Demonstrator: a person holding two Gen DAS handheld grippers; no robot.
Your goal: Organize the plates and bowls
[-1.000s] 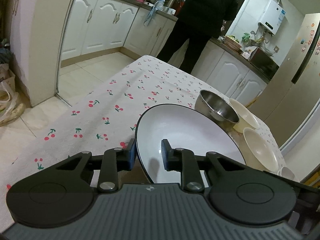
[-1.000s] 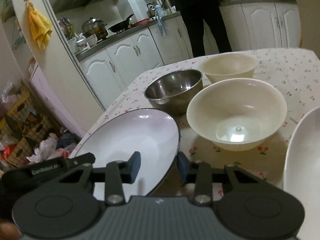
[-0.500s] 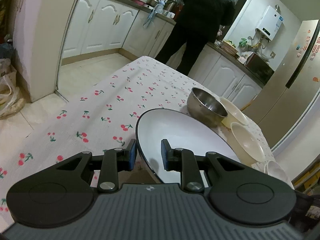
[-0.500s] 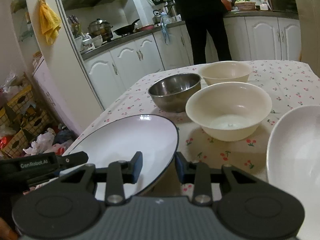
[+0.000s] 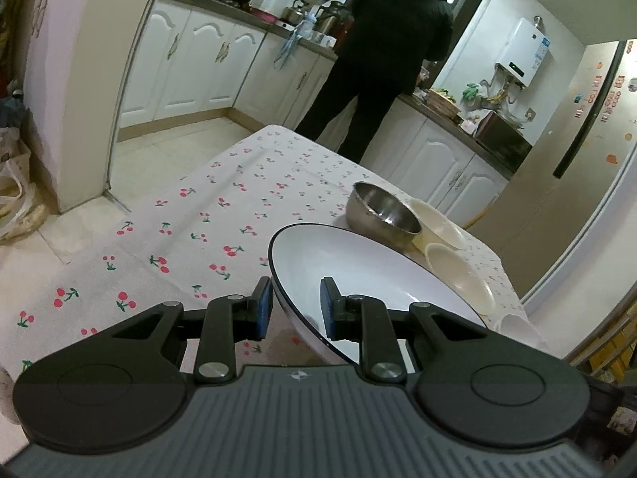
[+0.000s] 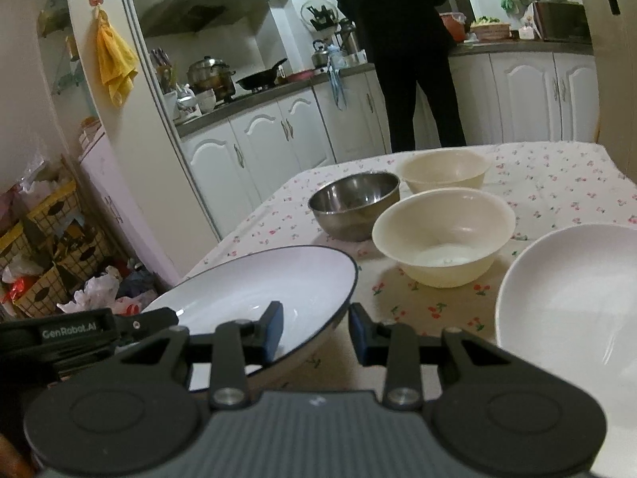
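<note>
Left tool (image 5: 295, 307) and right tool (image 6: 315, 331) each clamp opposite rims of the round, glossy white, dark-edged plate (image 5: 358, 275). The plate is held tilted just before the steel bowl (image 6: 353, 204); its underside is hidden.

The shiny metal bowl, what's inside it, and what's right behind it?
The metal bowl looks empty; only its shiny inside shows. Behind it stands a cream bowl on the cherry tablecloth. The metal bowl hides whether the two touch.
</note>
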